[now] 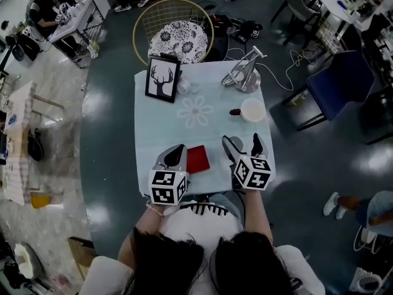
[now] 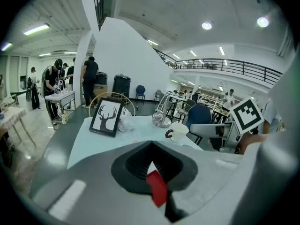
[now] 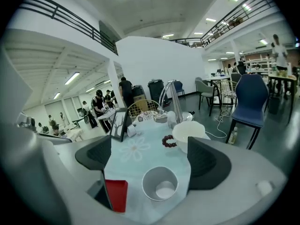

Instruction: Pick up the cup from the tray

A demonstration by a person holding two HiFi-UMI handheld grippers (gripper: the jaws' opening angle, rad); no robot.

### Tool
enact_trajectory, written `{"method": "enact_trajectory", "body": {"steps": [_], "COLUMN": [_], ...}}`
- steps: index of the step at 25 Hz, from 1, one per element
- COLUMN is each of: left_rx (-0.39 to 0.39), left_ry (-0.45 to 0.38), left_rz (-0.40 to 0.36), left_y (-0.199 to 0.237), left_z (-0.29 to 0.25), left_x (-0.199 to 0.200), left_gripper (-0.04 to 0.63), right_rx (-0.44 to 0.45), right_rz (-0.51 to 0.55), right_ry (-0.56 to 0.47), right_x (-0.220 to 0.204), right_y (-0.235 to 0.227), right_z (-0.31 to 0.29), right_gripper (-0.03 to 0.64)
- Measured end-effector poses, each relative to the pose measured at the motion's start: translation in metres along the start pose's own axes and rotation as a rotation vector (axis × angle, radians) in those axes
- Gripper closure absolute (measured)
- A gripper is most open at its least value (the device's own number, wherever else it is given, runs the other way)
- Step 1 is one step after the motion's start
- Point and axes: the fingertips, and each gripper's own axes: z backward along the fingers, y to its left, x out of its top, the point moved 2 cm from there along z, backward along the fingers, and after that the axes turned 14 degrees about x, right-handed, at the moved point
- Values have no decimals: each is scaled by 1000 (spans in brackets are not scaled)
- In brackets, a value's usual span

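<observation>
A white cup (image 3: 160,183) stands upright and empty on the pale blue tablecloth (image 1: 166,125), near the table's front edge. My right gripper (image 1: 243,143) is open, with one jaw on either side of the cup (image 1: 237,144) and neither touching it. A flat red square tray (image 1: 198,159) lies just left of the cup, apart from it. My left gripper (image 1: 178,150) rests by the tray's left edge and is shut. In the left gripper view the red tray (image 2: 157,187) shows through the slit between the jaws.
Farther back on the cloth are a white bowl (image 1: 252,110) with dark red beads (image 1: 235,112) beside it, a deer picture frame (image 1: 163,77) and a metal rack (image 1: 242,70). A wicker chair (image 1: 175,32) stands behind the table and a blue chair (image 1: 338,85) to the right.
</observation>
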Motion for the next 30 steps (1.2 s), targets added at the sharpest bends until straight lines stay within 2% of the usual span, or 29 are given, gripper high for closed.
{"method": "enact_trajectory", "body": {"steps": [7,10,15,20,27,30], "left_rx": [-18,-21,-40,-61,-63,-39], "left_ry": [-50,-63,-108,-138,-209,-224], "left_rz": [7,7,-91,-33,0,11], "left_y": [-2,1,-1,7,24,35], "left_z": [15,22,41,70,128,150], "left_x": [7,7,4,0,1,-5], "left_gripper": [595,595,595,595,595,595], "right_rx": [5,22,44,46,52,61], "right_rz": [67,125,86,118,181,201], "right_ry": [-68,-53,-94,-168,-197,-203], "right_x": [27,19,13,23,7,0], "right_y": [22,34,55,84,139,159], "right_z": [22,28,44,64,99,112], "right_gripper": [95,143,189,238,319,353]}}
